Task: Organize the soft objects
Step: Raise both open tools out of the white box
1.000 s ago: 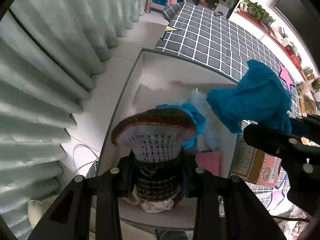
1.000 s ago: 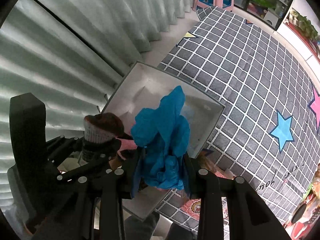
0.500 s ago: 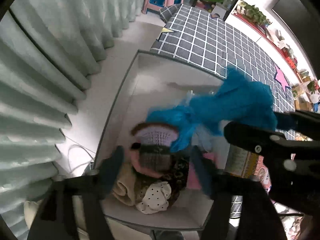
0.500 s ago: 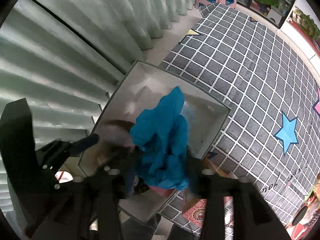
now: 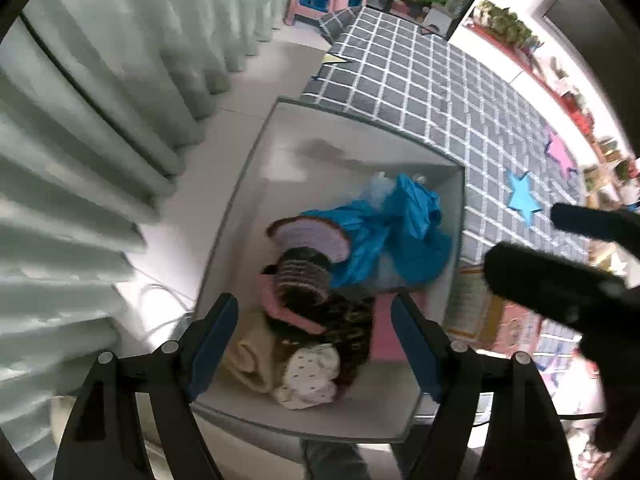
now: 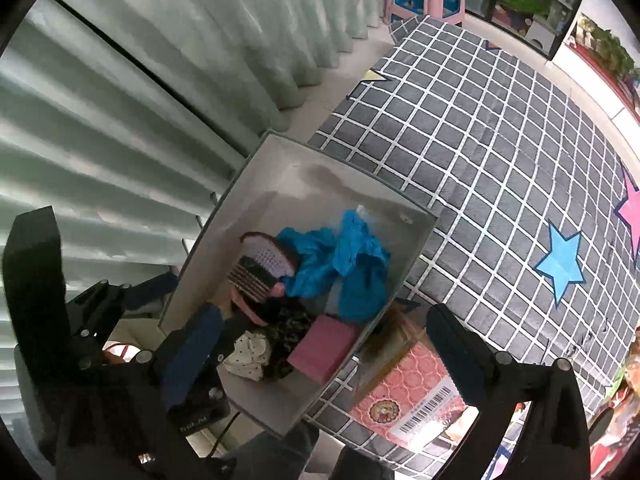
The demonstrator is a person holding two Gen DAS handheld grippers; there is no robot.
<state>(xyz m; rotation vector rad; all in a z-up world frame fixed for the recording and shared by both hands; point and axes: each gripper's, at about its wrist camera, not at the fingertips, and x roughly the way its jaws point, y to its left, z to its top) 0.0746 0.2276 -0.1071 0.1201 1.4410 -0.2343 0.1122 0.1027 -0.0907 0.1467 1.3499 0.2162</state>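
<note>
Both soft items lie in the bin, both jaws empty

In the left wrist view the left gripper (image 5: 312, 336) hangs over the grey bin (image 5: 244, 200), jaws spread, nothing between them; at frame centre lies the knitted hat (image 5: 308, 240), with the blue cloth (image 5: 404, 236) right of it, a beige cloth (image 5: 248, 356) and spotted cloth (image 5: 312, 372) lower down. In the right wrist view the right gripper (image 6: 324, 356) has its jaws opening, nothing between them; a pink block (image 6: 324, 348) sits at the bin's lower corner. Right of the bin, on the checked mat (image 6: 500, 152), a pink packet (image 6: 416, 396) remains; this drop looks complete, though more items may be left out of view
</note>
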